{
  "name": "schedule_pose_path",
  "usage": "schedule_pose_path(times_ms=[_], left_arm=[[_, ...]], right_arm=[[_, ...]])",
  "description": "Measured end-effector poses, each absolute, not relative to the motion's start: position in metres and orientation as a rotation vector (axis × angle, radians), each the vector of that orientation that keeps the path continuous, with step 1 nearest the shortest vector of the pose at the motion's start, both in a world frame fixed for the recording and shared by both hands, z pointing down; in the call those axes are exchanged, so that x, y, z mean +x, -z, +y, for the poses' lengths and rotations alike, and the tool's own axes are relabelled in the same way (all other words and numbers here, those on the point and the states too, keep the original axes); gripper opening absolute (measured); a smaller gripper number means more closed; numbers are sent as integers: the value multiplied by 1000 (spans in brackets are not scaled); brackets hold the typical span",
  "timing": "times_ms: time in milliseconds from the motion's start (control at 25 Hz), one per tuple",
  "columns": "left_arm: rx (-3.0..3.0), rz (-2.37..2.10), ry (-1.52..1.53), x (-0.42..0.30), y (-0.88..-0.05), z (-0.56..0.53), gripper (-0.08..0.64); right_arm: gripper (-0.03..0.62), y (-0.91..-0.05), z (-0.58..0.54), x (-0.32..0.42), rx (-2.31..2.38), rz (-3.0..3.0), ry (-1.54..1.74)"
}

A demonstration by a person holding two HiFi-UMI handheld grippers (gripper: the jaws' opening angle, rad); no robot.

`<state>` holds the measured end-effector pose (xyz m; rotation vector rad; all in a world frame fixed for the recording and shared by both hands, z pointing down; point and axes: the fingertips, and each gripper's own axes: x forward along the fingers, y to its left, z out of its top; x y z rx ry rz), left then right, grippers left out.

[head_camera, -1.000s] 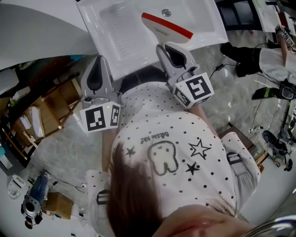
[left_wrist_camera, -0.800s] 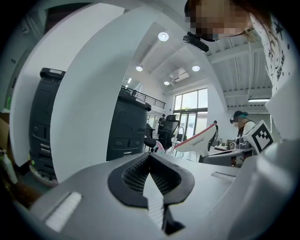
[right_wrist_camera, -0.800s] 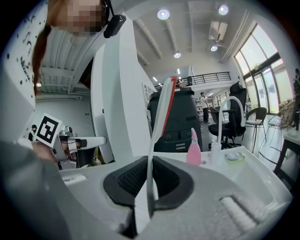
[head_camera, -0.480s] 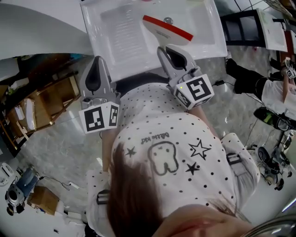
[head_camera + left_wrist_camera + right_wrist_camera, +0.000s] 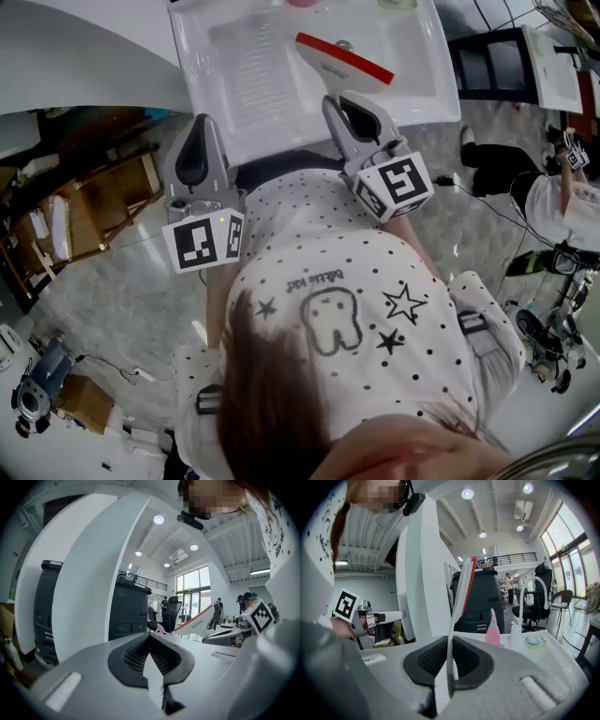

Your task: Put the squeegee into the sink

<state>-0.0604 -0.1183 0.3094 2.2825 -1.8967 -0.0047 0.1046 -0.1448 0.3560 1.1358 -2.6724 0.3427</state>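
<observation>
The squeegee [image 5: 330, 67], white with a red blade, hangs over the white sink [image 5: 234, 84] at the top of the head view, near the drain [image 5: 343, 44]. My right gripper [image 5: 348, 97] is shut on its thin white handle. In the right gripper view the squeegee [image 5: 459, 602] stands upright, edge-on, out of my right gripper [image 5: 449, 665]. My left gripper [image 5: 195, 127] stays at the sink's near left edge, pads together with nothing between them. The left gripper view shows the left gripper [image 5: 151, 651] shut and the squeegee [image 5: 199, 622] off to the right.
A pink bottle [image 5: 492, 629], a curved tap [image 5: 526, 597] and a soap dish [image 5: 534, 641] stand at the sink's back rim. Wooden shelving [image 5: 84, 216] is down on the left. A black stand [image 5: 487, 56] and cables [image 5: 497, 211] lie right of the sink. A person [image 5: 567, 202] sits at far right.
My right gripper has carried the squeegee slightly farther over the basin and a little lower. The left gripper has hardly moved.
</observation>
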Motion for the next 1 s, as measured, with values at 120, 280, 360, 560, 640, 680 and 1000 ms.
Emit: schedule_pose_path(times_ms=[120, 280, 360, 560, 640, 680, 1000], left_arm=[[2305, -1888, -26, -64, -307, -119, -5], [2304, -1868, -40, -74, -304, -121, -5], [2300, -1865, -43, -82, -303, -124, -5], [2300, -1857, -50, -95, -306, -129, -5], [2299, -1851, -46, -95, -307, -131, -5], [2300, -1846, -43, -95, -307, -132, -5], [2303, -1795, -40, -95, -313, -132, -5]], right_arm=[[23, -357, -147, 96, 1134, -2664, -355], [23, -355, -153, 84, 1153, -2646, -349], [23, -353, -156, 77, 1159, -2644, -327], [23, -358, -166, 67, 1179, -2621, -339], [23, -363, -168, 65, 1166, -2623, -381], [23, -367, -170, 64, 1156, -2622, -402], [21, -397, -187, 41, 1110, -2626, -618]])
